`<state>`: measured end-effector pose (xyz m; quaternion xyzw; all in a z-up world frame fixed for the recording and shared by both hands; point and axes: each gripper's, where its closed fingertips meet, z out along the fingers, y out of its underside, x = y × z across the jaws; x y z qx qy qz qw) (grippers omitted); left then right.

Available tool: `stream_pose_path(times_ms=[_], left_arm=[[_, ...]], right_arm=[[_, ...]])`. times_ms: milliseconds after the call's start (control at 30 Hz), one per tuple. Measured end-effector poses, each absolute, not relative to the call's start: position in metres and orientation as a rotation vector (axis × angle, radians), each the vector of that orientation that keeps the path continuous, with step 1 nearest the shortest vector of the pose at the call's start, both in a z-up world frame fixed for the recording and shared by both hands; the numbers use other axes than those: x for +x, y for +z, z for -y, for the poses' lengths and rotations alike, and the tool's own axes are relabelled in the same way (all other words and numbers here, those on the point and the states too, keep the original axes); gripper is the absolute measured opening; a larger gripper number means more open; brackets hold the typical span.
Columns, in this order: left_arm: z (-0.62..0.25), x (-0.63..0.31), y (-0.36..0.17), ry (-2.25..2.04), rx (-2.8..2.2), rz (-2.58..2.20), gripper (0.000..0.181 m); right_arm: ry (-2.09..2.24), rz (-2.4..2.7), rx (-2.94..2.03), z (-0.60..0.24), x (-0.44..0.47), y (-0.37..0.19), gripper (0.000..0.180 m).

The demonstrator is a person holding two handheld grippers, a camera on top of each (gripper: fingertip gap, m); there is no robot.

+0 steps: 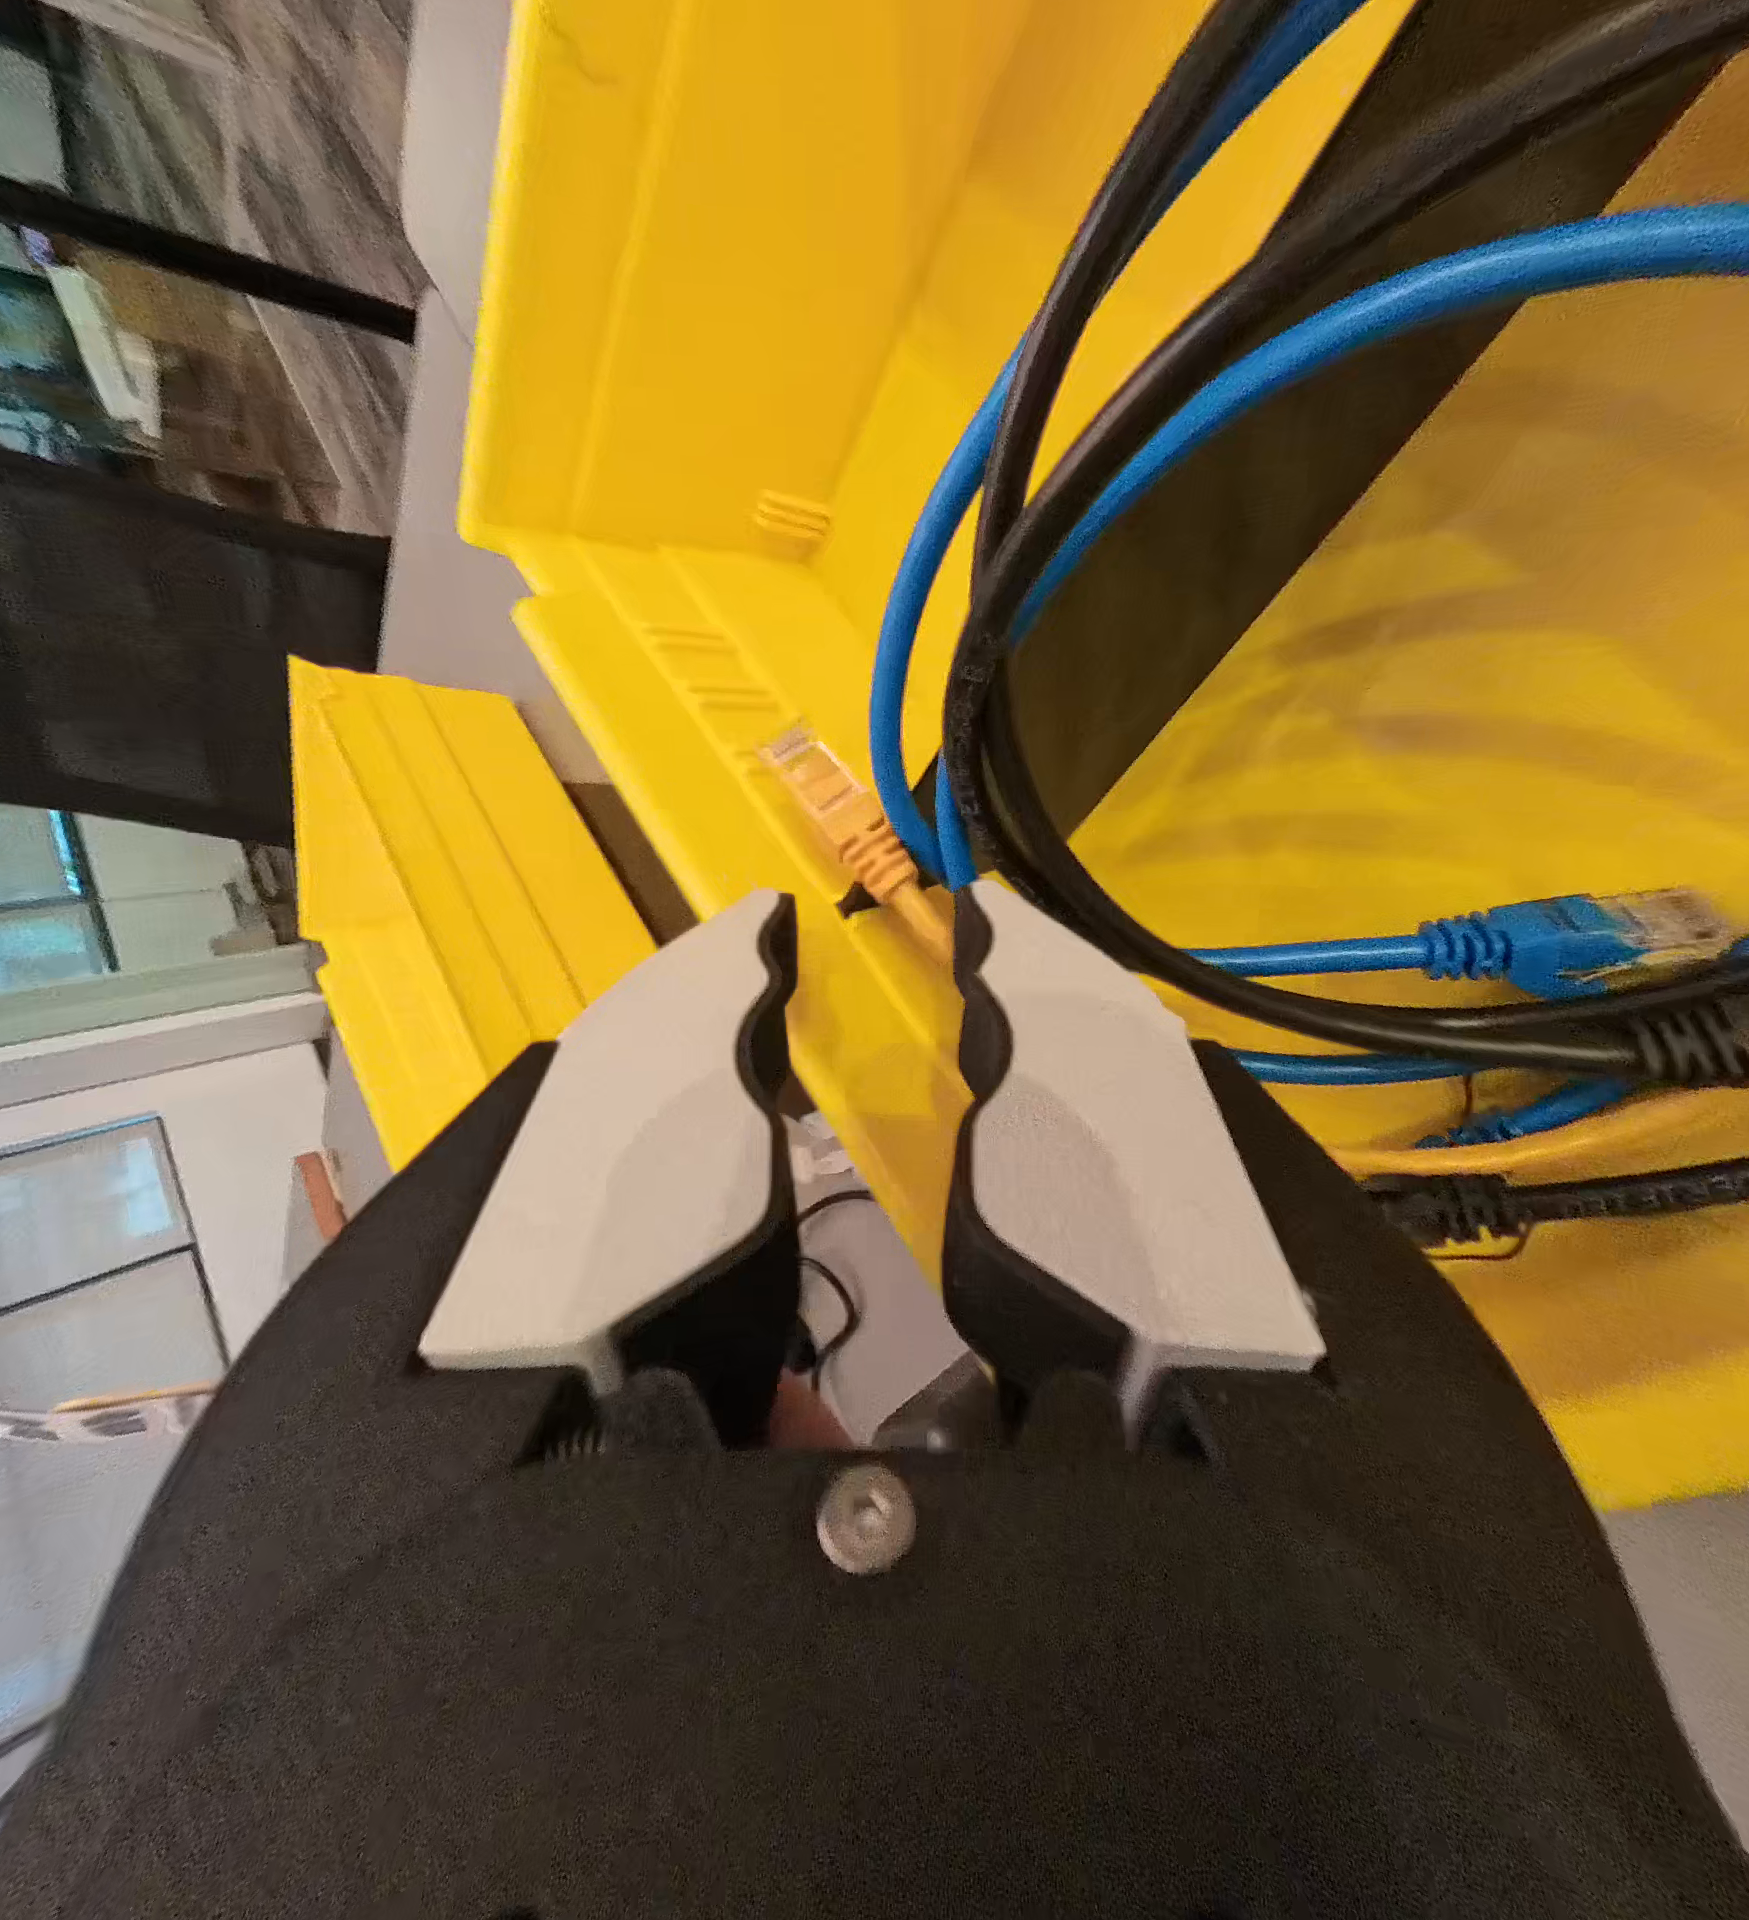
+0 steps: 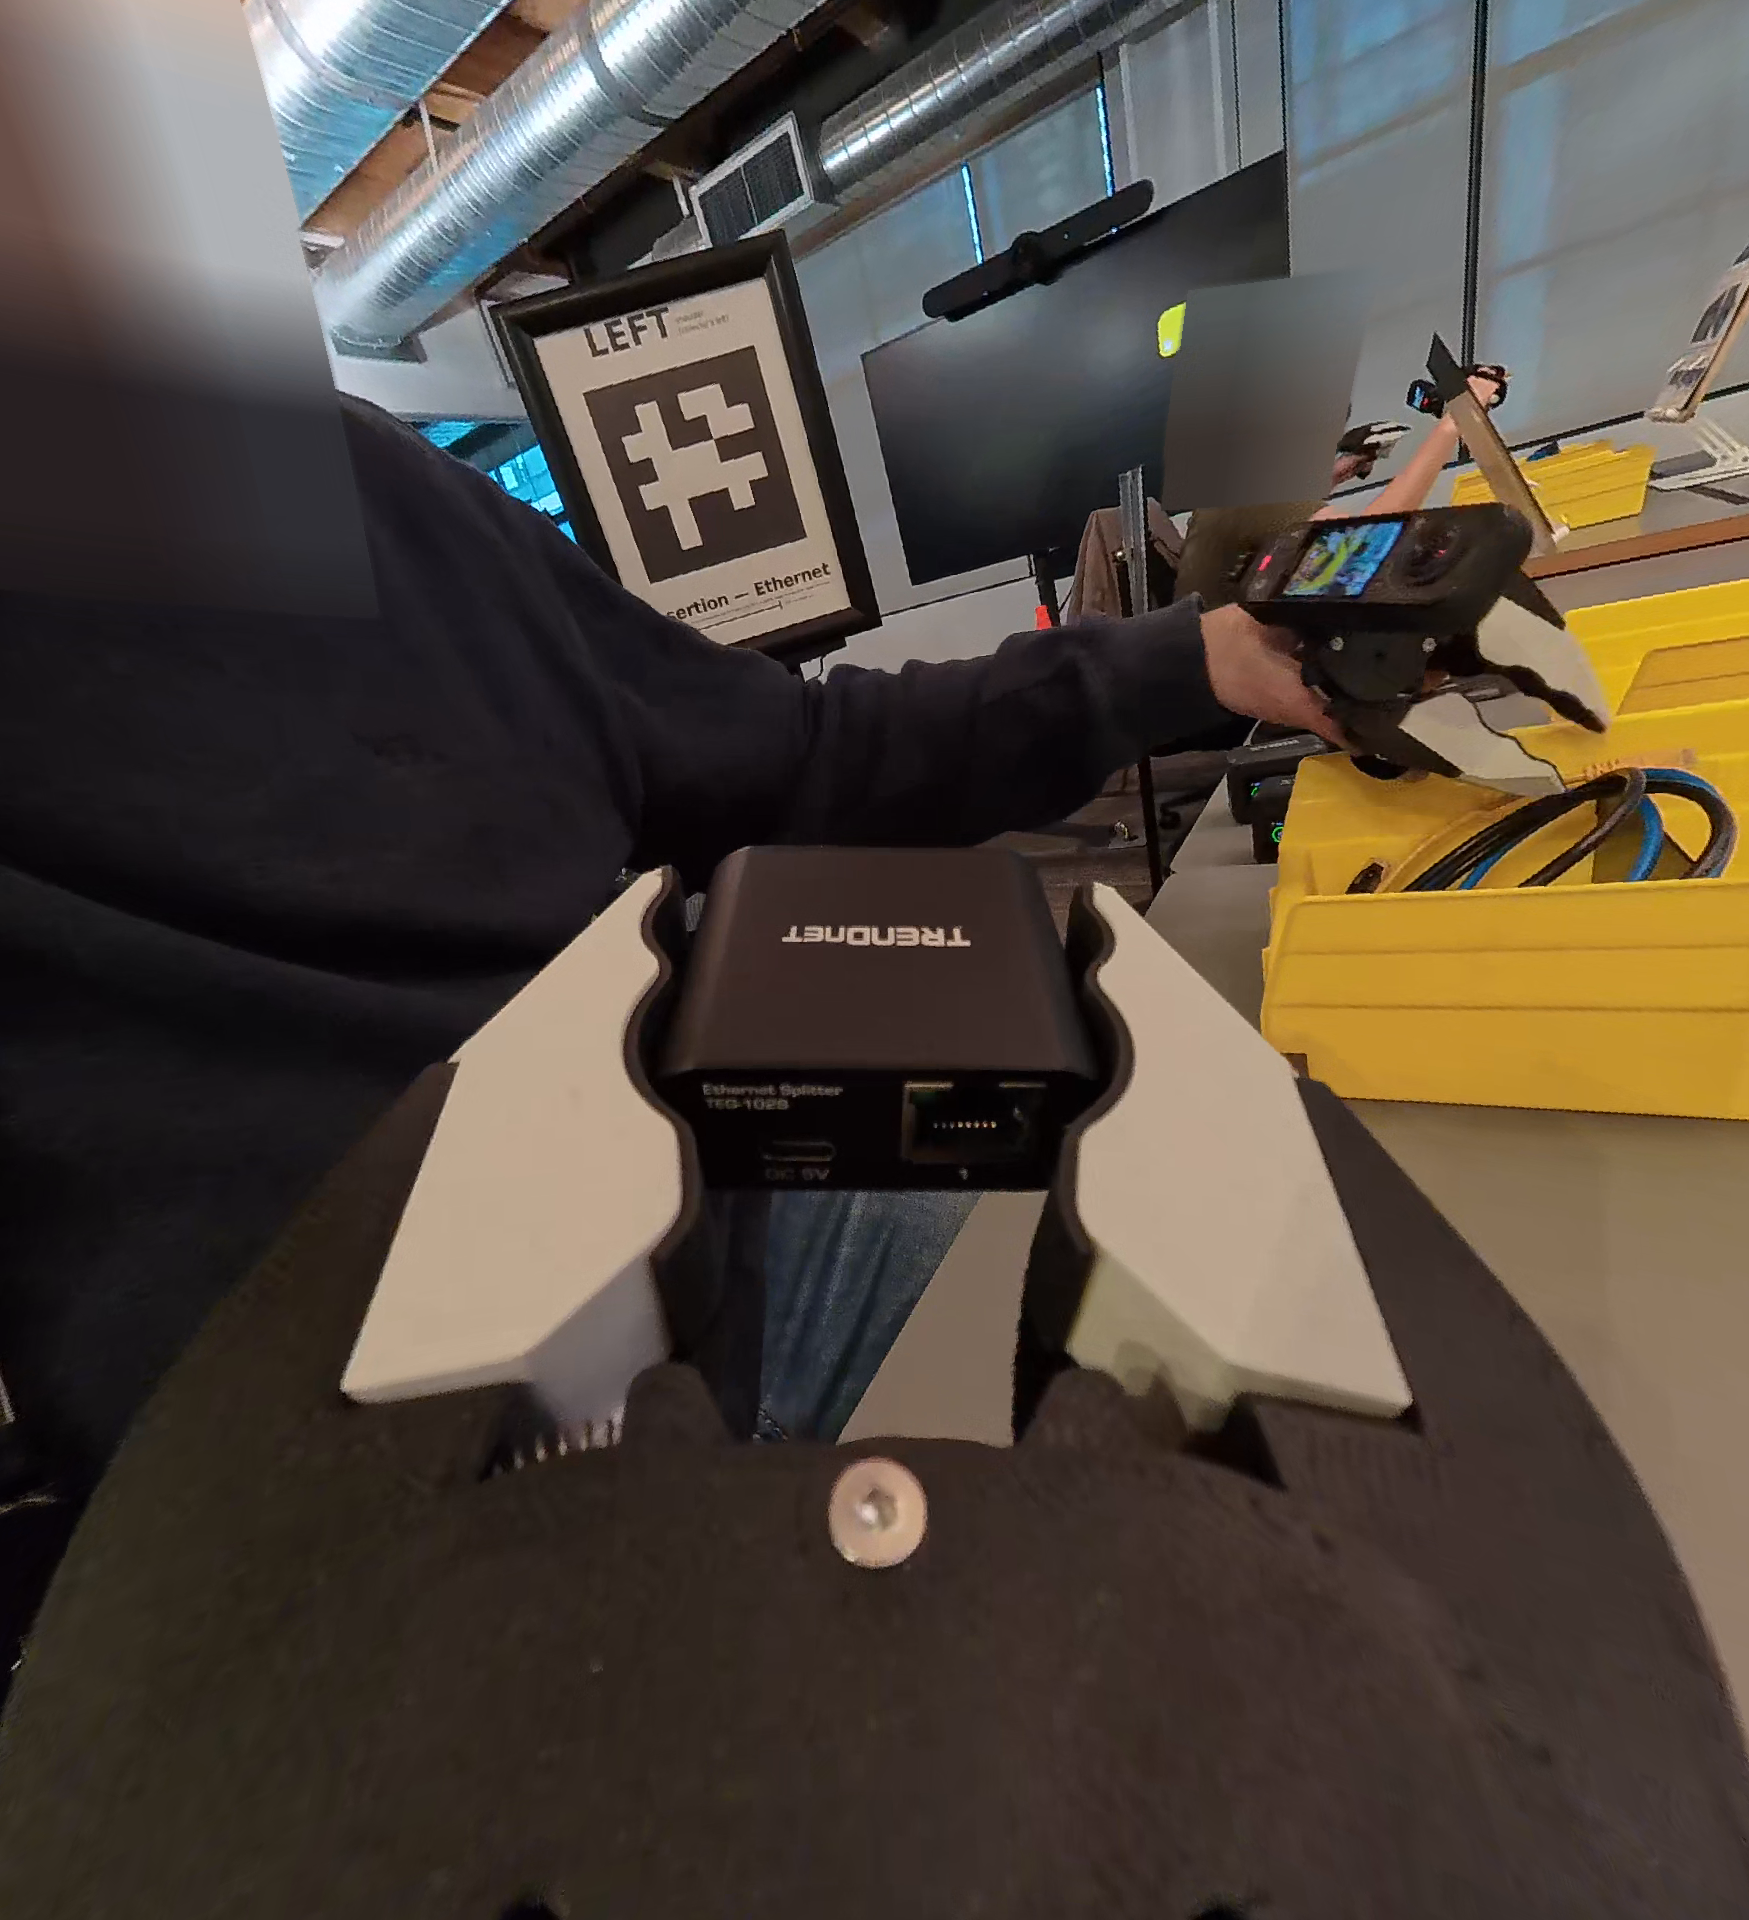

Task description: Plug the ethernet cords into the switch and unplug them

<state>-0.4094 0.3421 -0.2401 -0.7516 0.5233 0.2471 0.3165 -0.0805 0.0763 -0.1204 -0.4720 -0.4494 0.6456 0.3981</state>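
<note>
Left wrist view first: the left gripper [image 1: 875,935] is being held at the edge of a yellow bin [image 1: 1472,727] full of coiled cords, and its jaws are standing apart with nothing between them. A yellow cord plug [image 1: 818,790] is lying on the bin's rim just beyond the fingertips, slightly left of the right fingertip, with its cable trailing down into the gap between the jaws. A blue cord [image 1: 953,582] and a black cord [image 1: 1057,416] are looping up right beside the right fingertip, and a blue plug [image 1: 1576,940] is resting farther right inside the bin. So the cord-picking step looks like it's being worked on; nothing is plugged in yet. Probably the next move calls for the jaws to be lined up on one plug body, likely the yellow one, and closed without the neighbouring loops being snagged.

Right wrist view: the switch [image 2: 875,997], a small black box, is being clamped from both sides by the right gripper [image 2: 875,914], lifted off the grey desk [image 2: 1576,1299]. One of its ports [image 2: 969,1122] is facing back toward the camera, so the box would likely need turning for a plug to be fed in. Farther off, the left gripper [image 2: 1566,727] is being hovered over the bin [image 2: 1524,977] by a hand [image 2: 1254,675]; from here it can't be told which cord is nearest.
</note>
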Motion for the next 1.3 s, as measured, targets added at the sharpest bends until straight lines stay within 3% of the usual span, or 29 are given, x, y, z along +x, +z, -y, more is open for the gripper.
stream_pose_path(times_ms=[200,233,300,600,1300], left_arm=[[-0.351,-0.413,-0.254,0.556,-2.051,-1.304,0.017],[-0.351,-0.413,-0.254,0.529,-2.059,-1.291,0.018],[-0.349,-0.416,-0.26,0.483,-2.128,-1.276,0.038],[-0.355,-0.418,-0.252,0.538,-2.073,-1.232,0.012],[-0.326,-0.402,-0.217,0.179,-2.022,-1.151,0.005]], right_arm=[[1.645,1.14,-1.195,-0.077,-0.081,-0.123,0.073],[1.646,1.141,-1.194,-0.077,-0.081,-0.124,0.073],[1.648,1.143,-1.19,-0.077,-0.081,-0.123,0.073],[1.639,1.147,-1.187,-0.077,-0.08,-0.122,0.073],[1.636,1.141,-1.193,-0.079,-0.079,-0.125,0.073]])
